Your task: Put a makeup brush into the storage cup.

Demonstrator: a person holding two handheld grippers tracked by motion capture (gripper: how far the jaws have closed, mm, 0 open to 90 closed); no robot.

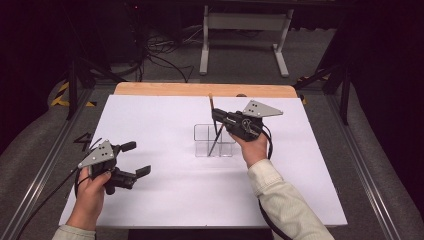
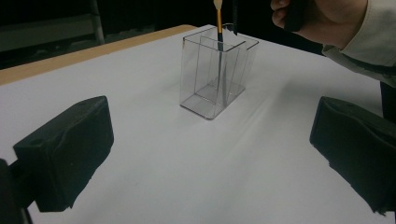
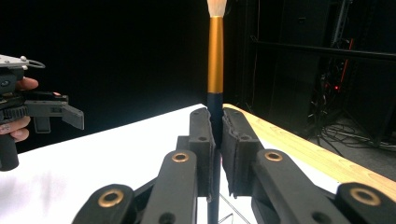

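A paintbrush (image 1: 212, 103) with a black handle, a gold ferrule and pale bristles stands nearly upright, bristles up. My right gripper (image 1: 215, 117) is shut on its handle, and the lower end reaches down into a clear, divided plastic holder (image 1: 200, 136) at the middle of the table. In the right gripper view the jaws (image 3: 217, 135) pinch the dark handle below the ferrule of the brush (image 3: 215, 56). My left gripper (image 1: 136, 158) rests at the front left, open and holding nothing. Between its wide-apart jaws (image 2: 212, 144), the left gripper view shows the holder (image 2: 205, 88) and the brush (image 2: 218, 28).
A white sheet (image 1: 165, 195) covers the table, with a wooden strip (image 1: 200, 89) along the far edge. Metal rails (image 1: 47, 155) run down both sides. Beyond the table are a white stand (image 1: 245, 22) and cables on the floor.
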